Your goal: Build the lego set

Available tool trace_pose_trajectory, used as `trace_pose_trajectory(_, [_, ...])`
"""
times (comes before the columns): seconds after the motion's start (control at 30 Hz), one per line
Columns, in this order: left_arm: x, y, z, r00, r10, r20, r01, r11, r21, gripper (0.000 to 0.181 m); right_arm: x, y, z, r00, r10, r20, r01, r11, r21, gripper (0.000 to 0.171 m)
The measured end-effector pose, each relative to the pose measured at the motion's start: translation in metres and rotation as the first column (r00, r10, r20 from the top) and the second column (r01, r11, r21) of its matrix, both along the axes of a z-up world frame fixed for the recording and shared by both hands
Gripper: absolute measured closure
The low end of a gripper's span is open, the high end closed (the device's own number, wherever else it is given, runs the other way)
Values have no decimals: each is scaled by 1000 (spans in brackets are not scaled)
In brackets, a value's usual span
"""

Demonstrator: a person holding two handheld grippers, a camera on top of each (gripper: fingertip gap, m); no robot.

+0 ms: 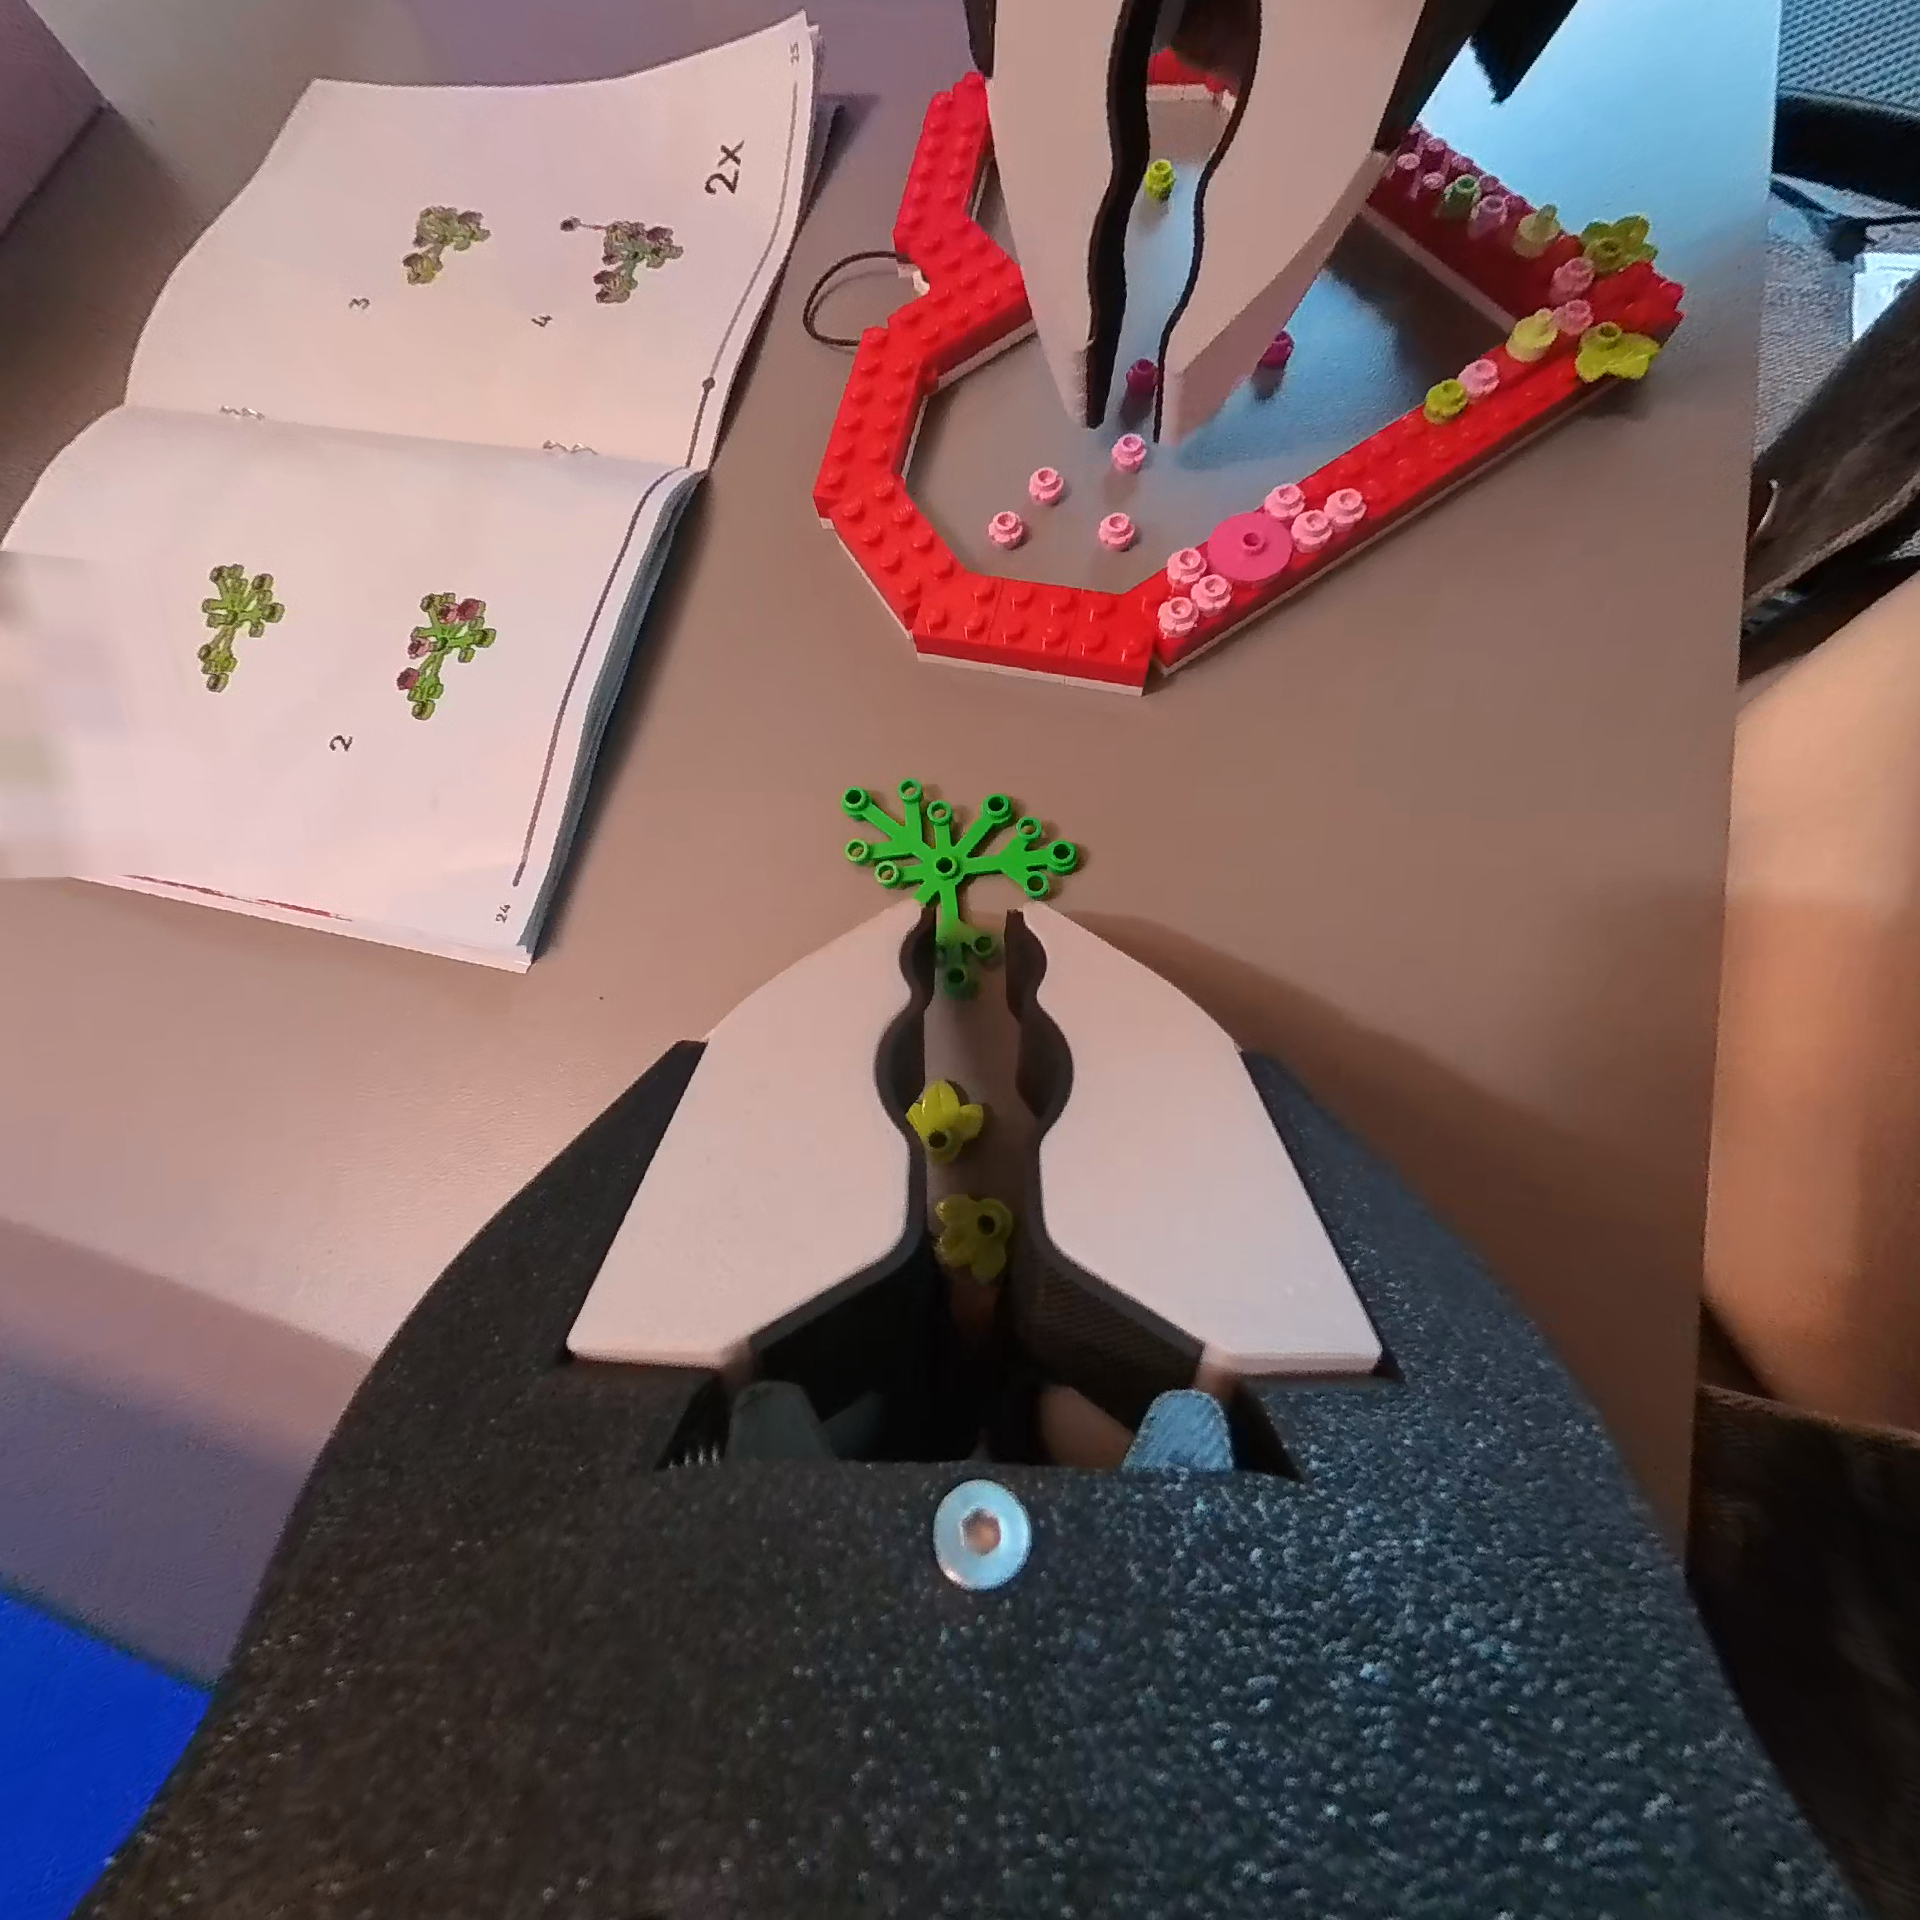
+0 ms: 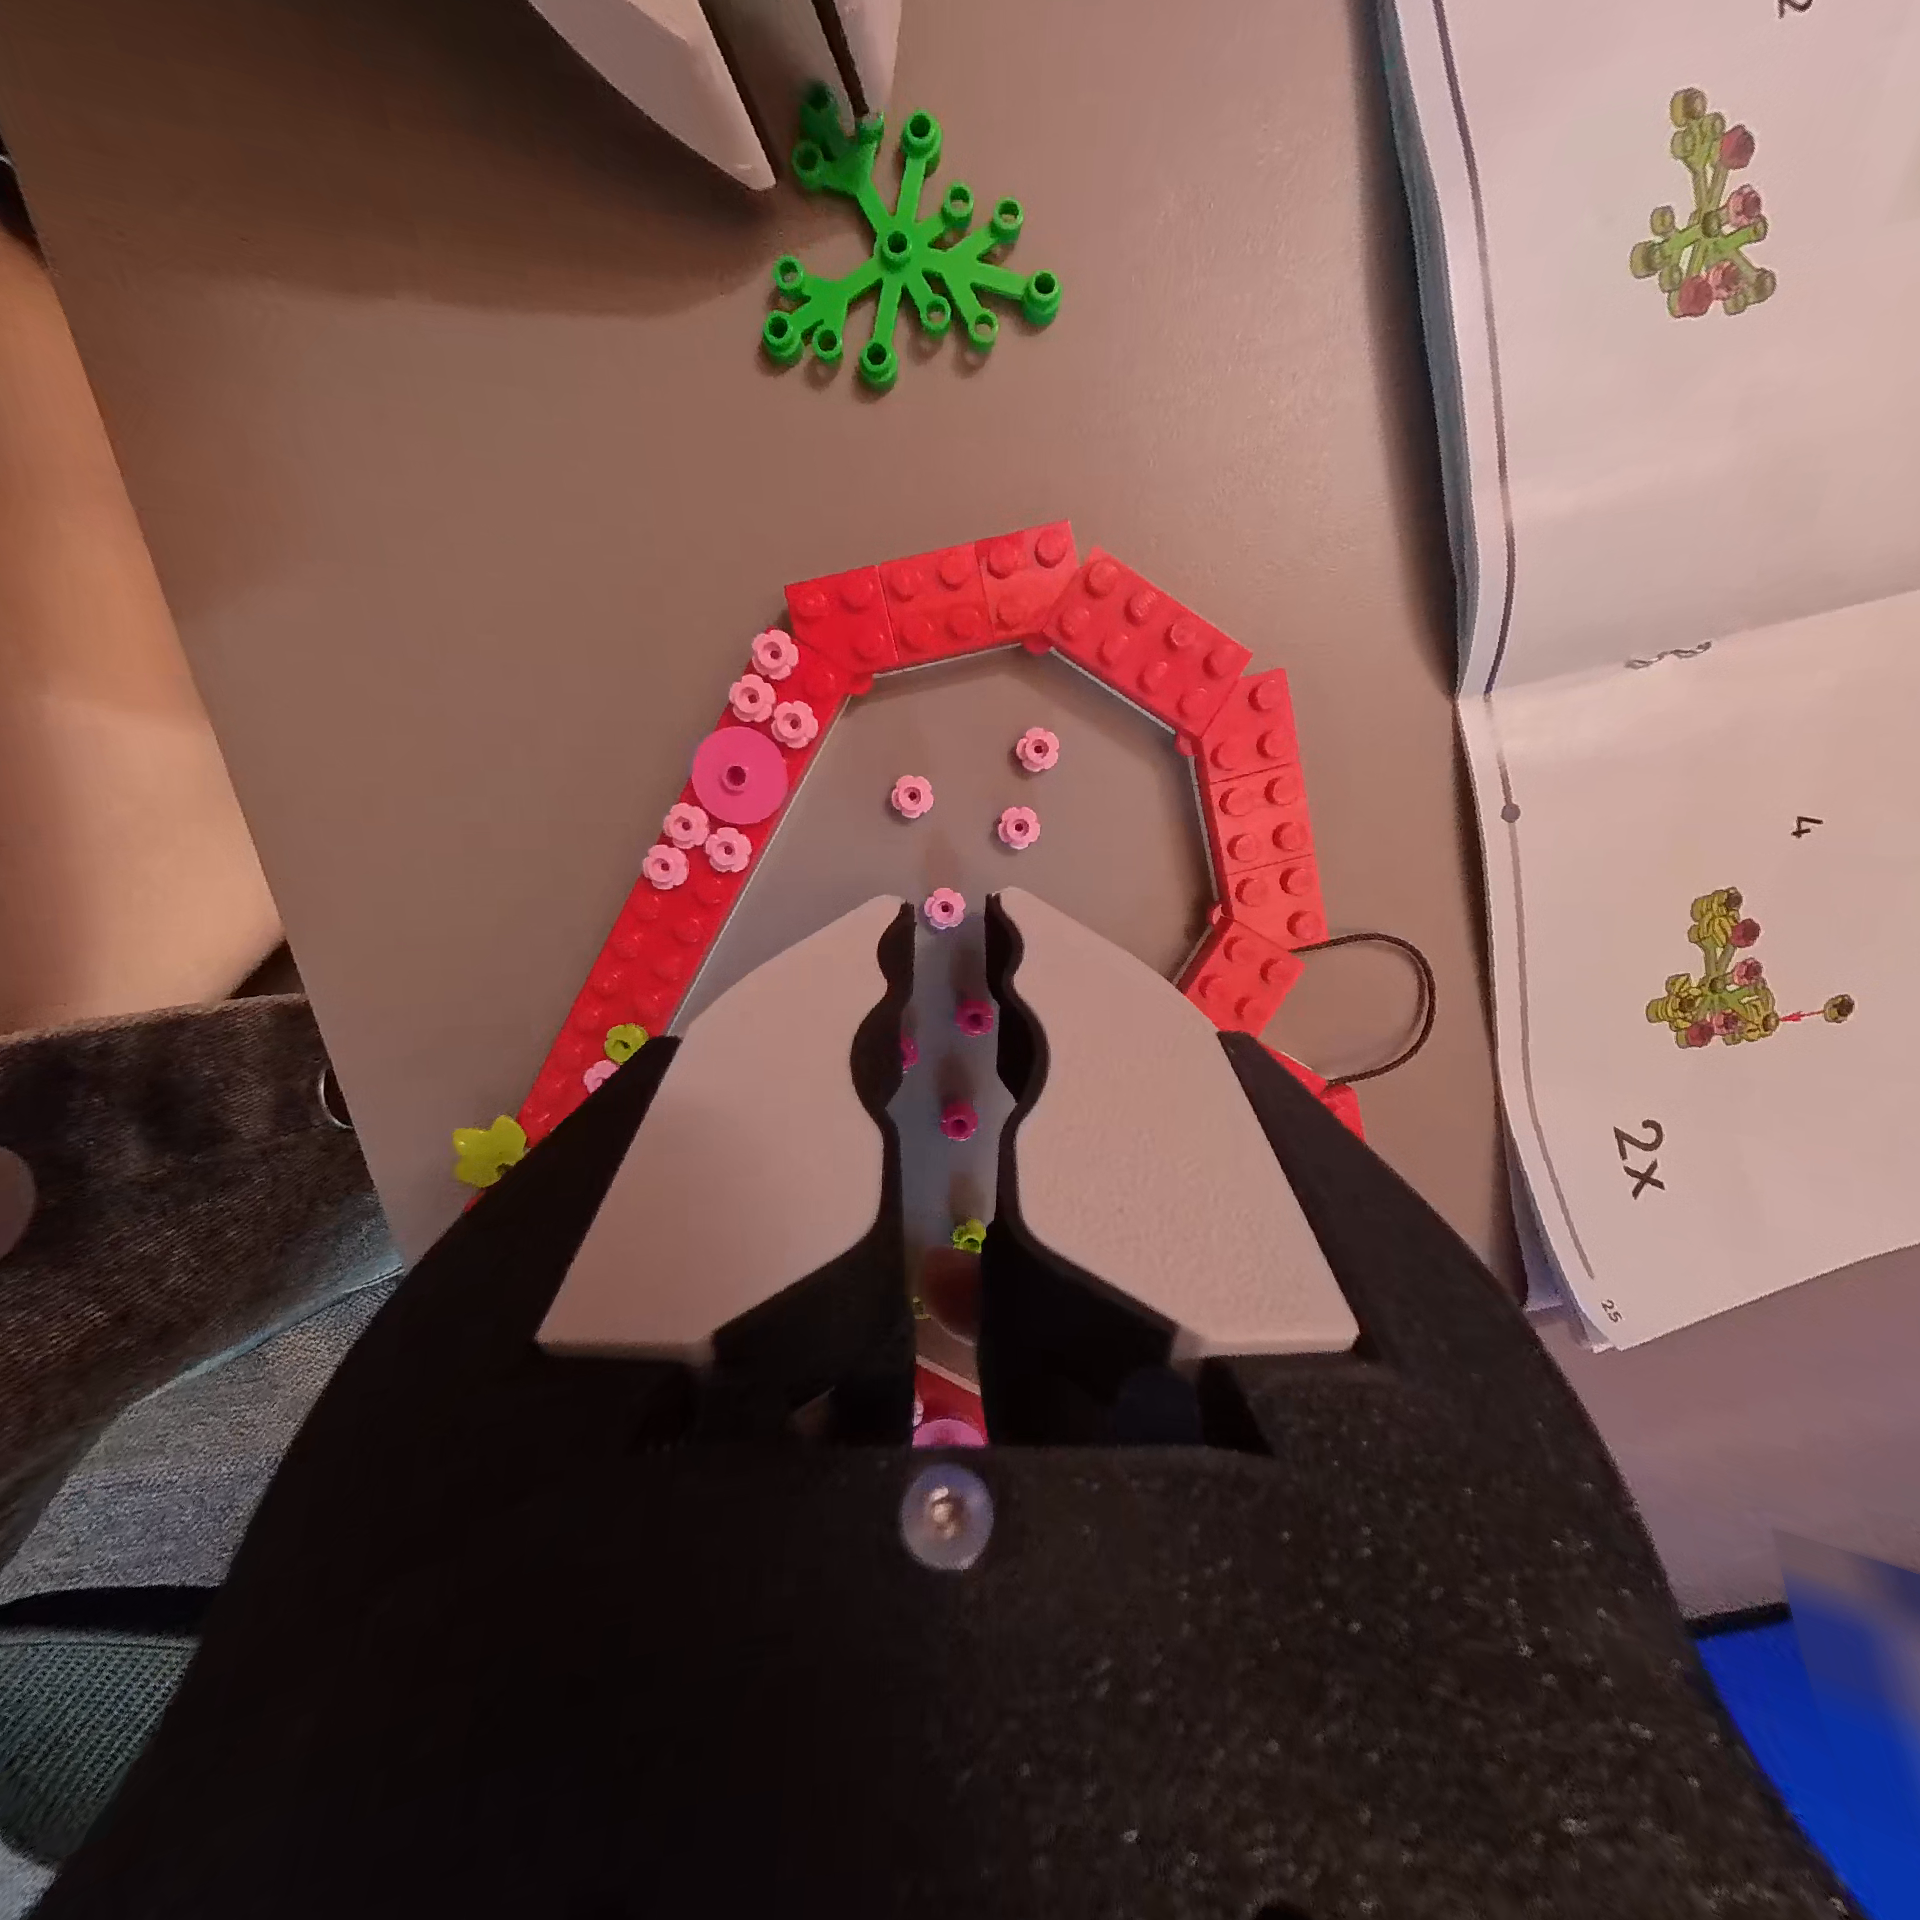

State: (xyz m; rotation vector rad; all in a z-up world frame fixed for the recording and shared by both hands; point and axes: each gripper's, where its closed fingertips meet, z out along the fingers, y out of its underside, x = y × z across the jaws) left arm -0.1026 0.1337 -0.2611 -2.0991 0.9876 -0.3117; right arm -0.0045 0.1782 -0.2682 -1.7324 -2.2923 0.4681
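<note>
Your left claw [image 1: 966,920] stands slightly parted around the green plant piece's [image 1: 951,847] stem — grip unclear — while your right claw [image 2: 948,909], also slightly parted, holds nothing and frames a loose pink flower [image 2: 943,907] inside the red frame [image 2: 1143,634], beyond the plant.

A smooth grey-brown tabletop [image 1: 1351,831] fills most of both views, lit softly from above with a warm pinkish cast and gentle shadows. Beyond the tabletop's right edge, in the left wrist view, a dark mesh chair back [image 1: 1849,73] shows at the top corner. Beside the tabletop's near edge, in the right wrist view, lies grey woven fabric [image 2: 156,1195]. A bright blue surface [image 1: 73,1745] sits below the tabletop's lower left corner.
</note>
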Motion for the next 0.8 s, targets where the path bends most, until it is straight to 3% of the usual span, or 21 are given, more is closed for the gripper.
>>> trace_pose_trajectory(0.8, [1, -1, 1, 1000, -5, 9, 5, 1000, 4, 168, 1, -1, -1, 1000, -4, 1, 4, 1000, -7, 159])
